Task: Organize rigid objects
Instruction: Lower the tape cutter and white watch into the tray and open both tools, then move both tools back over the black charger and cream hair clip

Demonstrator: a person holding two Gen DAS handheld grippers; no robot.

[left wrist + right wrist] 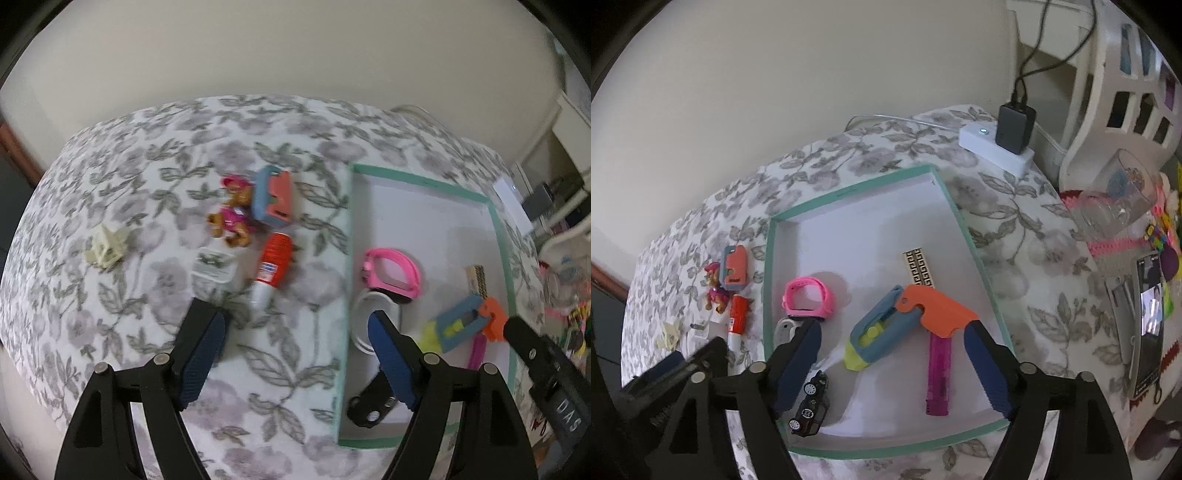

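- Our left claw point(295, 347) covers part of a white round item point(364, 314) and the black toy car point(369, 400); a clear small box point(214, 267) is hard to identify.
- The teal-rimmed tray point(849, 188) holds a pink watch point(809, 299), toy pistol point(905, 325), magenta lighter point(938, 376) and patterned block point(919, 267).
- On the floral desk point(147, 166) left of the tray lie a glue stick point(271, 269), pup figure point(232, 218) and blue-orange case point(273, 197).
- Both claws, the right claw point(892, 350) over the tray, gape wide, empty.

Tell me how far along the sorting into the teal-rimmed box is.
Roughly half. In the box already: pink watch, toy car, blue-and-orange toy gun, pink lighter, patterned block. Nothing is in hand: left gripper and right gripper are both open. Left on the cloth: glue stick, pup figurine, blue-and-coral case, clear box, cream piece.
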